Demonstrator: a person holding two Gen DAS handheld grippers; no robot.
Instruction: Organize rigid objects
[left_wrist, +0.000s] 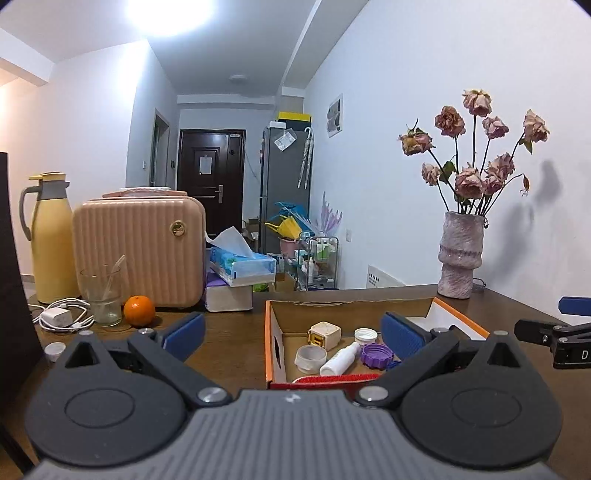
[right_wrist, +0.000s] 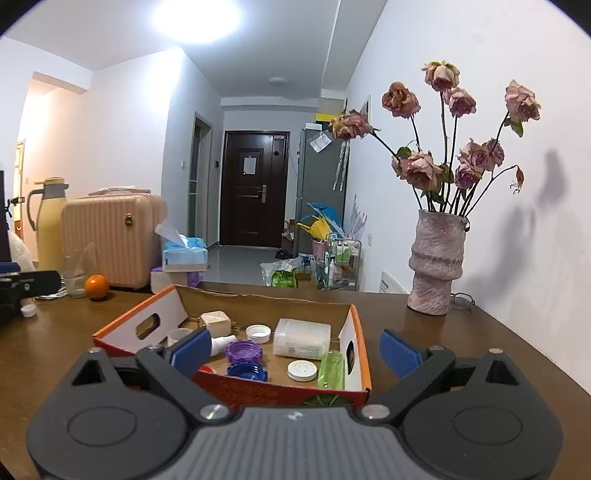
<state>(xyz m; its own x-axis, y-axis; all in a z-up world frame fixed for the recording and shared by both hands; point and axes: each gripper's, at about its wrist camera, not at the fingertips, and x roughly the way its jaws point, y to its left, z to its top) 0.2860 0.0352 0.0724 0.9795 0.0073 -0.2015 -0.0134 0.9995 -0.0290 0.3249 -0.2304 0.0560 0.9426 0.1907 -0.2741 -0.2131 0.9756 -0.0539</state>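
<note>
Box (right_wrist: 360, 354) holds two white caps, purple lid, blue lid; both tongs (left (left_wrist: 291, 332), right (right_wrist: 295, 350)) spread, empty.

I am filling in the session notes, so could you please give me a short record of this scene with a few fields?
surface: brown wooden table
container: open cardboard box with orange rim
box contents: purple cap, blue cap, white caps, green bottle, white spray bottle, clear plastic case, cream cube
outside the box: orange, glass, white cap, vase of dried roses
left gripper: fingers open, empty
right gripper: fingers open, empty
</note>
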